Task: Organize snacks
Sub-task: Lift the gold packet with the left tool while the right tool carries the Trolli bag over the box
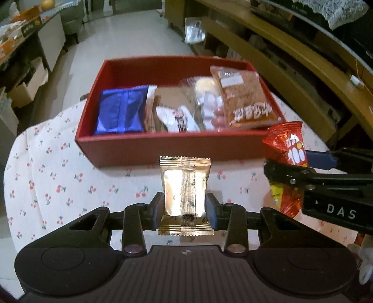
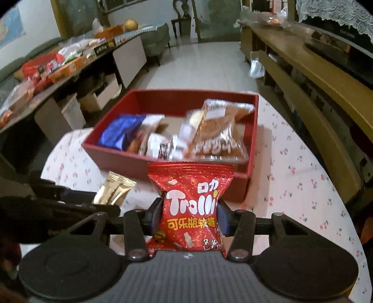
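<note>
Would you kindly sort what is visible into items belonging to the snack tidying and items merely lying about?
Job:
gold foil packet in left gripper
red Trolli gummy bag in right gripper
red cardboard box

Lying about:
silver bag on floor
round yellow fruit

I am in a home living room: tiled floor [image 2: 205, 60], grey armchair [image 2: 156, 42], long wooden media shelf [image 2: 303, 77], cherry-print cloth [image 1: 58, 177] over my worktop.

I see a white tablecloth [image 1: 58, 177] printed with small red cherries covering the near surface. Beyond it runs a pale tiled floor [image 2: 205, 67]. On my right stands a long wooden shelf unit [image 2: 310, 77] with a lace cloth [image 2: 335, 16] draped above it. On my left a low cluttered side table [image 2: 70, 63] carries what may be a round yellow fruit [image 2: 131, 24].
</note>
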The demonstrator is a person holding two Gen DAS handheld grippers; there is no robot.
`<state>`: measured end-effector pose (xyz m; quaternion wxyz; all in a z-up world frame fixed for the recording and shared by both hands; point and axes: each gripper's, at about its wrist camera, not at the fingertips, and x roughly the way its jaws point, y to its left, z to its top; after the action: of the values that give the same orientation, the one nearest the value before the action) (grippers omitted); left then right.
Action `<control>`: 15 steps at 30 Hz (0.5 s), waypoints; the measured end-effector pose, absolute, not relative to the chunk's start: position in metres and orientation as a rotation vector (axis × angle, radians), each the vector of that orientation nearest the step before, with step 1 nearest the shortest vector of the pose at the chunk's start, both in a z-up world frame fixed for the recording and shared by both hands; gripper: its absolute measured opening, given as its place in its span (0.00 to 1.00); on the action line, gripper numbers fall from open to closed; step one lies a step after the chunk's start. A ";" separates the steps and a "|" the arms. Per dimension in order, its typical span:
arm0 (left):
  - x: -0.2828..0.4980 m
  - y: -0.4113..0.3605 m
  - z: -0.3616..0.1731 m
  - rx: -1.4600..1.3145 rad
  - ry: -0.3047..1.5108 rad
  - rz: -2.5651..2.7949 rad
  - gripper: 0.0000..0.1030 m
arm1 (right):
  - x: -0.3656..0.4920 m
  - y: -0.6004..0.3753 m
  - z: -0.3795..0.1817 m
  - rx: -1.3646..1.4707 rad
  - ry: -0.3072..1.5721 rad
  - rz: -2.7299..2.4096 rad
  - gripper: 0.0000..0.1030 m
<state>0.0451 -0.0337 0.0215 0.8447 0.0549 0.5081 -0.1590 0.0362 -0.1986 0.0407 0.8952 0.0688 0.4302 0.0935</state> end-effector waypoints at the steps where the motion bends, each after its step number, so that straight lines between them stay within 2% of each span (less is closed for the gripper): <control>1: 0.047 -0.034 0.024 0.107 1.068 -0.335 0.45 | 0.037 -0.198 0.043 0.146 0.884 0.194 0.55; 15: 0.068 -0.039 0.043 0.044 1.015 -0.323 0.45 | 0.055 -0.197 0.057 0.172 0.828 0.186 0.55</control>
<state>0.0683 -0.0394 0.0428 0.8613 0.0209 0.4838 -0.1540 0.0549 -0.1975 0.0573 0.9077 0.0832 0.4013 0.0899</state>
